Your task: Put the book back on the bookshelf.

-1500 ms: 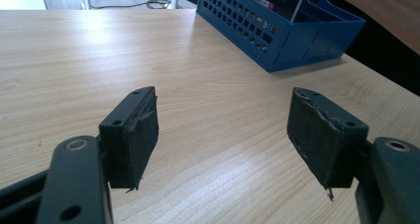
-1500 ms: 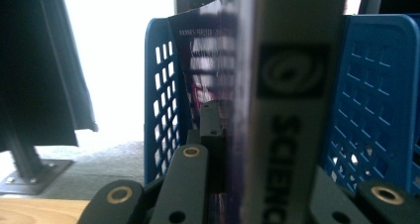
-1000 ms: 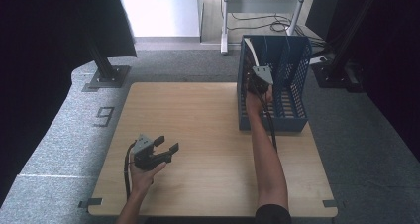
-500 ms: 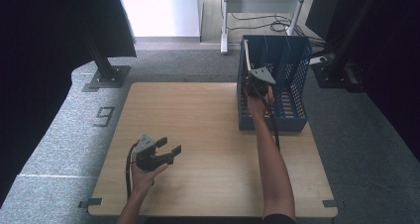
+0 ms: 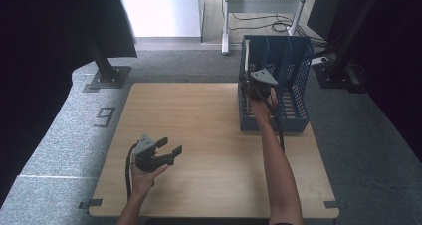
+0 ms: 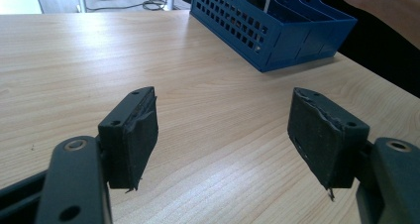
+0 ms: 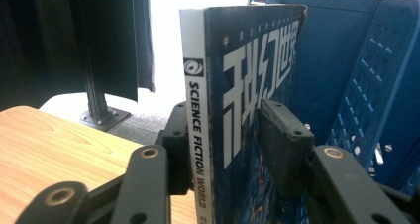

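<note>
A magazine with a white spine reading "Science Fiction World" and a dark blue cover stands upright between my right gripper's jaws, one pad on each side. My right gripper is shut on it. From above, that gripper sits at the left slot of a blue perforated file rack, where the magazine's white edge rises. My left gripper hovers over the table's front left, open and empty. In the left gripper view, its gap shows bare wood.
The wooden table is bare wood between the two hands. The rack stands at the back right corner and has several slots. A metal stand and cables lie on the floor beyond. Dark curtains hang at both sides.
Hardly anything differs: my right gripper has shifted only slightly at the rack's left slot. The left gripper has held its place, still open.
</note>
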### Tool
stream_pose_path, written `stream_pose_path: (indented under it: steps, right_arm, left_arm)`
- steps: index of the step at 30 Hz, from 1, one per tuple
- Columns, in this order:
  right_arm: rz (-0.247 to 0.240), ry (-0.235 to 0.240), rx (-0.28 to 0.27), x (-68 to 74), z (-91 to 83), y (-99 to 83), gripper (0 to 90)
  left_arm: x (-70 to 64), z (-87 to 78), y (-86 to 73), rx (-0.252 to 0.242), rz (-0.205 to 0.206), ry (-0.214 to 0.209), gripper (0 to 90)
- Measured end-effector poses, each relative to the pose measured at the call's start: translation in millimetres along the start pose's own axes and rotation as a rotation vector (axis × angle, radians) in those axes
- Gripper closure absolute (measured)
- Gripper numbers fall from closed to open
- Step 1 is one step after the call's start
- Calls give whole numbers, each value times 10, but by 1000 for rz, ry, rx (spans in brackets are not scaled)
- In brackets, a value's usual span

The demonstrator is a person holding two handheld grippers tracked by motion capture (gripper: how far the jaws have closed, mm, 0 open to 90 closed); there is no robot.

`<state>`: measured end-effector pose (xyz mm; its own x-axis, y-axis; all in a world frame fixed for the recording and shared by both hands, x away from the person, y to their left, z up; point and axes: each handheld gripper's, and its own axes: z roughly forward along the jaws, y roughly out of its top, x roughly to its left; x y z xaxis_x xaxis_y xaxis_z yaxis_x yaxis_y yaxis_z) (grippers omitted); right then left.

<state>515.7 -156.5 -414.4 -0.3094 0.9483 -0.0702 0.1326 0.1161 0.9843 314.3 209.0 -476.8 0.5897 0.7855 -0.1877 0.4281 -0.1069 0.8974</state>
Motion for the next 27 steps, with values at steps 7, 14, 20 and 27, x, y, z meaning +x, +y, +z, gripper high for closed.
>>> stream_pose_path:
  steps: [7, 14, 20, 27]
  right_arm:
    - [8, -18, -25, 3, -52, 2, 516]
    - [29, -11, -15, -18, -137, -36, 488]
    - [34, 6, -37, -23, -232, -46, 482]
    - [48, 28, -46, 12, -364, -93, 479]
  left_arm:
    - [-8, -8, 8, -3, 4, -4, 278]
    - [-23, -4, 10, -2, 9, -5, 277]
    - [-37, 8, 6, 2, 12, -4, 277]
    - [-55, 9, 15, 1, 18, -3, 278]
